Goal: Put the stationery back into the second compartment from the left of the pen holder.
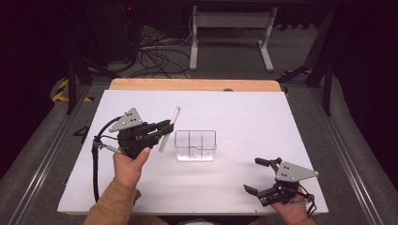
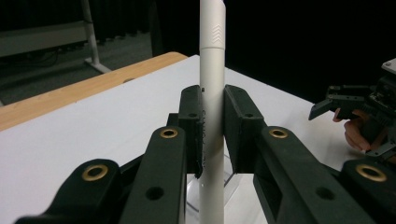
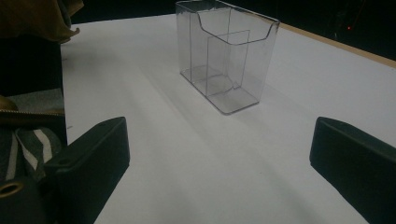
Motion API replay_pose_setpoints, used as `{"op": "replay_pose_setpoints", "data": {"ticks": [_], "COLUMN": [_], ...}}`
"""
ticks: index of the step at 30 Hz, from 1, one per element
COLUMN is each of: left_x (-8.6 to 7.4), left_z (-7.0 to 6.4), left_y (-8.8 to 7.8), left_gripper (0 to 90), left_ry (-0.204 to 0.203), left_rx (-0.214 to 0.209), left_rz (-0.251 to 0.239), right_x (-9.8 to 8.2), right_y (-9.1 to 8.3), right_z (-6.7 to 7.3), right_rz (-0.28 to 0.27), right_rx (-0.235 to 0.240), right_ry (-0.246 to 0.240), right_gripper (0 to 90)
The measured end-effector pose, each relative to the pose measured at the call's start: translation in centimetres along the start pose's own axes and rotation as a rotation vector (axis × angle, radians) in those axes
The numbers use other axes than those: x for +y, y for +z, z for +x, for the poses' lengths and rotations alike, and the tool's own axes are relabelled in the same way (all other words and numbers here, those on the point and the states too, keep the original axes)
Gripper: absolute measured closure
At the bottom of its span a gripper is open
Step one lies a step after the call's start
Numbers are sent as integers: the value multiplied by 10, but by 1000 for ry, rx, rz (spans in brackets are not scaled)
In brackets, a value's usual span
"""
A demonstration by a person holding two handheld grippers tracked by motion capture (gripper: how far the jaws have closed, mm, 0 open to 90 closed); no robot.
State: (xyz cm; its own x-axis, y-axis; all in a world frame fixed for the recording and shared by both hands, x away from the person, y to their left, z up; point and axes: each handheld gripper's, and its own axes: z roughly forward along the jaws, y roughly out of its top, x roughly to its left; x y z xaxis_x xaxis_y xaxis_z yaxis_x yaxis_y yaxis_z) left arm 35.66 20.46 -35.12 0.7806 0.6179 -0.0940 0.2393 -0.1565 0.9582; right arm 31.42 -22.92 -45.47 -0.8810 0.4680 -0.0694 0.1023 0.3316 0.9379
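A white pen point(image 1: 169, 129) is pinched upright-tilted in my left gripper point(image 1: 166, 127), just left of a clear plastic organiser point(image 1: 195, 146) with compartments at the table's middle. In the left gripper view the pen point(image 2: 212, 112) stands between the two pads point(image 2: 192, 126), which press on it, with the clear organiser point(image 2: 229, 179) below and behind. My right gripper point(image 1: 256, 175) rests near the front right edge, jaws wide apart with nothing between them. The right gripper view looks across bare table toward the organiser point(image 3: 226, 56).
The table is covered by a white sheet point(image 1: 244, 117) with a wooden strip point(image 1: 195, 85) along the far edge. Cables and a white table frame point(image 1: 230, 28) lie on the floor beyond. A sleeve point(image 3: 37, 18) hangs at the left of the right gripper view.
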Motion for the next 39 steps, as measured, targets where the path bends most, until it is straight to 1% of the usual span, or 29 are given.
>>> {"op": "replay_pose_setpoints", "data": {"ticks": [3,7,11,13,14,17,18,20,22,23,27,31,39], "left_x": [2,4,4,4,4,3,2,2,1,1,0,-1,-4], "left_z": [-3,-6,-9,-10,-10,-10,-10,-11,-11,-11,-11,-11,-8], "left_y": [4,11,21,26,29,36,38,42,46,48,56,64,80], "left_gripper": [785,784,785,785,785,785,785,785,785,785,785,785,785], "left_ry": [4,27,32,34,28,35,32,30,36,33,36,30,21], "left_rx": [-19,-47,-75,-81,-88,-104,-111,-122,-125,-126,-134,-147,-154], "left_rz": [-12,-24,-35,-32,-35,-46,-54,-54,-65,-62,-73,-78,-70], "right_x": [0,0,0,0,0,0,0,0,0,0,-1,-1,-1], "right_y": [0,0,0,0,0,0,0,0,0,0,1,1,0], "right_z": [0,0,0,0,0,1,1,1,1,1,1,1,1], "right_rz": [0,5,0,1,2,4,4,5,5,5,6,6,7], "right_rx": [0,2,3,4,4,5,5,6,7,7,7,7,7], "right_ry": [-1,-3,-3,-4,-4,-5,-5,-5,-6,-6,-9,-10,-9], "right_gripper": [53,53,53,53,53,53,53,53,53,53,53,53,53]}}
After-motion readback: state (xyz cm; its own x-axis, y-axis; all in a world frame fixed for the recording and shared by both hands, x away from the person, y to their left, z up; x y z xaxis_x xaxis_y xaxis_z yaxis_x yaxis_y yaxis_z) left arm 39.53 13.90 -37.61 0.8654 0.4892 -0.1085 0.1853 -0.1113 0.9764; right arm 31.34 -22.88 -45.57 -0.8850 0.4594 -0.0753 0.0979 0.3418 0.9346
